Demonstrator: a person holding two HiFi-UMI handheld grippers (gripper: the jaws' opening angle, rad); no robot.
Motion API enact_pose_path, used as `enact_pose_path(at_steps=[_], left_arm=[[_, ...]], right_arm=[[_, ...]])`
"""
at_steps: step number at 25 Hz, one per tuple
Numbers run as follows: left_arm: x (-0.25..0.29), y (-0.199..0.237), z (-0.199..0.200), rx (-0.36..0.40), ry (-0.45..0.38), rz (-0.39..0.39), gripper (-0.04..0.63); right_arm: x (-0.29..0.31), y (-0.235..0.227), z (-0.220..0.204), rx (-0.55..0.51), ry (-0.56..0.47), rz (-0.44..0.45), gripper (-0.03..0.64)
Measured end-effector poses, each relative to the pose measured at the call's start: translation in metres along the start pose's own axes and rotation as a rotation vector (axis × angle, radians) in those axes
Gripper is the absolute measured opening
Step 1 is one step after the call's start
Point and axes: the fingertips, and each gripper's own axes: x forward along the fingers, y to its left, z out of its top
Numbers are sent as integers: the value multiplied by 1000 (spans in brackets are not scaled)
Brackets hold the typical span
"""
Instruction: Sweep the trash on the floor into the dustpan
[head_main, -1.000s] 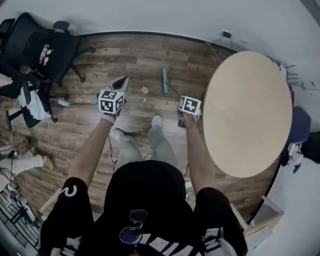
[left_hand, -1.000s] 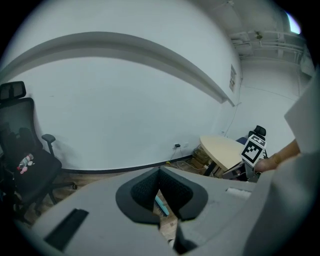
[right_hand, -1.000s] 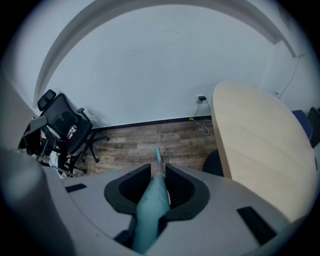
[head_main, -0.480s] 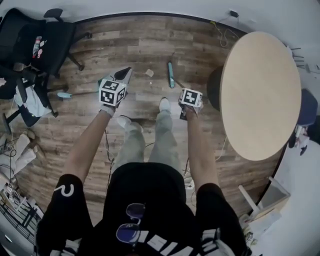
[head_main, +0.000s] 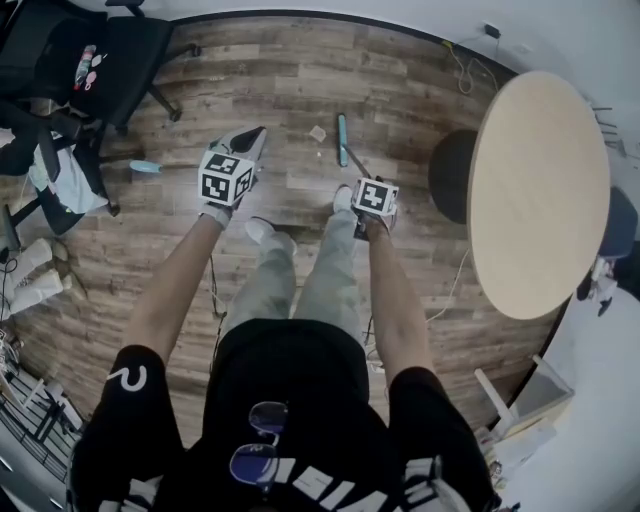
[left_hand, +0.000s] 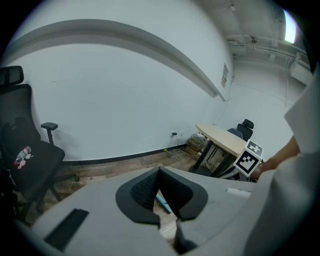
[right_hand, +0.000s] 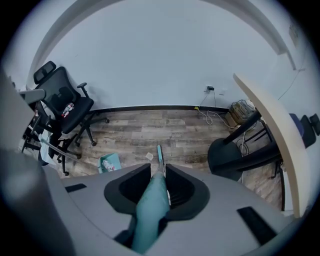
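A crumpled scrap of paper (head_main: 318, 133) (right_hand: 149, 157) lies on the wood floor. Just right of it rests the teal broom head (head_main: 341, 140) (right_hand: 159, 152). Its teal handle (right_hand: 152, 207) runs back between the jaws of my right gripper (head_main: 358, 187) (right_hand: 159, 172), which is shut on it. A teal dustpan (head_main: 145, 167) (right_hand: 109, 162) with bits inside sits on the floor to the left. Its thin long handle (right_hand: 57, 149) leads up to my left gripper (head_main: 248, 143) (left_hand: 159, 171), whose jaws are shut with a dark rod (left_hand: 181, 239) crossing low between them.
A round wooden table (head_main: 540, 190) on a black base (head_main: 452, 175) stands at the right. A black office chair (head_main: 90, 60) with clothes and clutter is at the left. Cables (head_main: 462, 62) run along the far wall. The person's feet (head_main: 262, 230) are just behind the grippers.
The person has stepped forward, so the floor and table shifted in the head view. The broom head now lies closer to the paper scrap. Both grippers stay shut on their handles.
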Motion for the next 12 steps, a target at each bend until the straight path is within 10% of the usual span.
enact_pose_path(at_steps=[7,12], left_arm=[[-51,53,-23,-54,-30,73,-3],[-95,91,-44,-93,-51,128,-3]], right_arm=[[3,42,-7,-55,11,-90,84],[16,141,-1,-8,-51,147,86]])
